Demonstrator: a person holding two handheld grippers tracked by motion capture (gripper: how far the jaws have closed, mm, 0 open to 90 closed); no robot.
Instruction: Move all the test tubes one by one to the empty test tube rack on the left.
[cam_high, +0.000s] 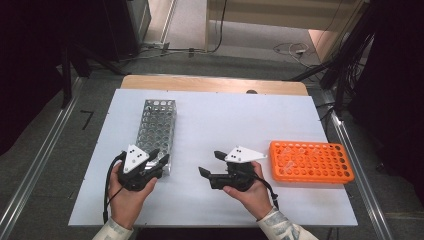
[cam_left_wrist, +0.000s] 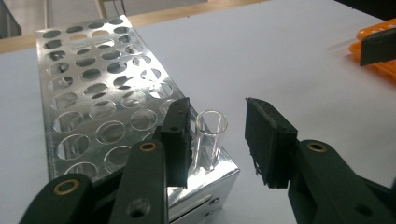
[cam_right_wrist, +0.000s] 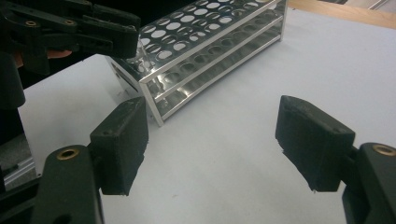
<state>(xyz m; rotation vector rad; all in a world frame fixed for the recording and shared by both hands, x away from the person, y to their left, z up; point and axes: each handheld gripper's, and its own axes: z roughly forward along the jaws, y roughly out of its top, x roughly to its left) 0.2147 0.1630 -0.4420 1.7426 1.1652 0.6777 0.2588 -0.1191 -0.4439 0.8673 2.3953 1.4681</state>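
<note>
**Releasing the tube cleanly into the metal rack**

High view: the left gripper (cam_high: 159, 161) is held at the metal rack's (cam_high: 157, 125) near corner, and the right gripper (cam_high: 210, 163) is kept idle, open and empty, beside the orange rack (cam_high: 311, 162).

Left gripper view: the glass tube (cam_left_wrist: 210, 140) is seated upright in a corner hole; the jaws are parted, the right pad clear, the left one apparently just beside it. A straight withdrawal is advised.

Right gripper view: nothing is held between its wide jaws.

**Grey floor, white table, dark edges**

White tabletop (cam_high: 210, 200) over a wooden board (cam_high: 210, 84) showing along the far edge. Grey floor (cam_high: 40, 165) all around, crossed by metal rails (cam_high: 37, 167) left and right. Loose cables (cam_high: 295, 49) beyond the table. Dark equipment (cam_high: 385, 75) at both sides; brighter, pale floor (cam_high: 250, 35) farther back.
</note>
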